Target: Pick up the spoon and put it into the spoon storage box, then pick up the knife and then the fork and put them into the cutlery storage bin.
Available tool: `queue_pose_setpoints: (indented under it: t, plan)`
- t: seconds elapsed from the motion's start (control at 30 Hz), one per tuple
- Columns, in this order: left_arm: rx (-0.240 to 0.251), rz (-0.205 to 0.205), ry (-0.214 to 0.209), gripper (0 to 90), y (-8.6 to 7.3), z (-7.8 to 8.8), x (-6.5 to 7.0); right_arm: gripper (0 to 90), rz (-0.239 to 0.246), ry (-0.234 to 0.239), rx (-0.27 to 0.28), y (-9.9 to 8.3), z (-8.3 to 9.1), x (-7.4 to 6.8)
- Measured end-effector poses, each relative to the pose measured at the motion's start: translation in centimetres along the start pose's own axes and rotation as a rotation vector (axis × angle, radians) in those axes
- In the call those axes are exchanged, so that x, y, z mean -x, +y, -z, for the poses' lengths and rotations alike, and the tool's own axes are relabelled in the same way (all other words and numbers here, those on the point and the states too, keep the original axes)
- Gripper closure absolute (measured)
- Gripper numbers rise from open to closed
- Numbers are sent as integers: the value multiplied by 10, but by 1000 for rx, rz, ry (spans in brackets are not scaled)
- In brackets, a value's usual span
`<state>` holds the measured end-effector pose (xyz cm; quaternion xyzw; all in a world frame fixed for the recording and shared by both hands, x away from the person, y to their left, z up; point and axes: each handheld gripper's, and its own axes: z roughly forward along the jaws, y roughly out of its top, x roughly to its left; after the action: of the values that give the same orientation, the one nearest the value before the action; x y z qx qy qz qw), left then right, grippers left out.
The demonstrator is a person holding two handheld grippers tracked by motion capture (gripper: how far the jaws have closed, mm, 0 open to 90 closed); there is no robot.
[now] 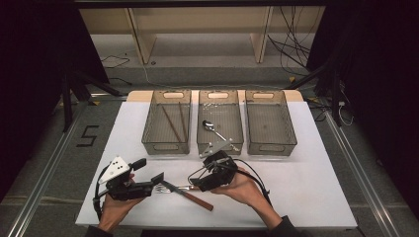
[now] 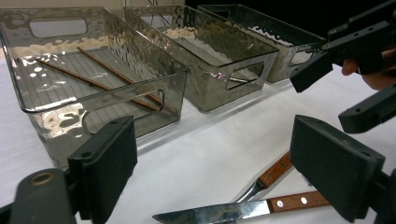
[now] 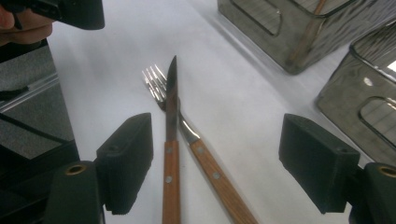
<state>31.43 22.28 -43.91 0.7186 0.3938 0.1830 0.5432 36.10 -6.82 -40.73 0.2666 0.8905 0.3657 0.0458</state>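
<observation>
A knife (image 1: 174,188) and a fork (image 1: 159,188), both with wooden handles, lie crossed on the white table (image 1: 306,182) near its front edge. My left gripper (image 1: 148,171) is open just left of them, its jaws wide apart in the left gripper view (image 2: 219,172), with the knife (image 2: 210,213) and the fork handle (image 2: 276,169) lying between and below them. My right gripper (image 1: 196,180) faces it from the right, open too (image 3: 222,163); the knife (image 3: 171,140) and the fork (image 3: 154,82) lie on the table between its jaws, untouched.
Three grey see-through bins stand in a row behind. The left bin (image 1: 148,133) holds two chopsticks (image 1: 173,123), the middle bin (image 1: 238,133) a spoon (image 1: 209,126), and the right bin (image 1: 291,133) looks empty. The floor drops off past the table's edges.
</observation>
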Motion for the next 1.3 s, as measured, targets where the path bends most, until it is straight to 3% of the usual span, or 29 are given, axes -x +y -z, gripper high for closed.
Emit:
queue_pose_setpoints:
  t: [0.77, 1.3]
  plan:
    - [8, -2, -2, 148, -1, 3, 0, 274, 39, 29, -90, -4, -21, -20]
    - [13, -9, -2, 147, 0, 3, 1, 355, 94, 27, -193, -10, -38, -29]
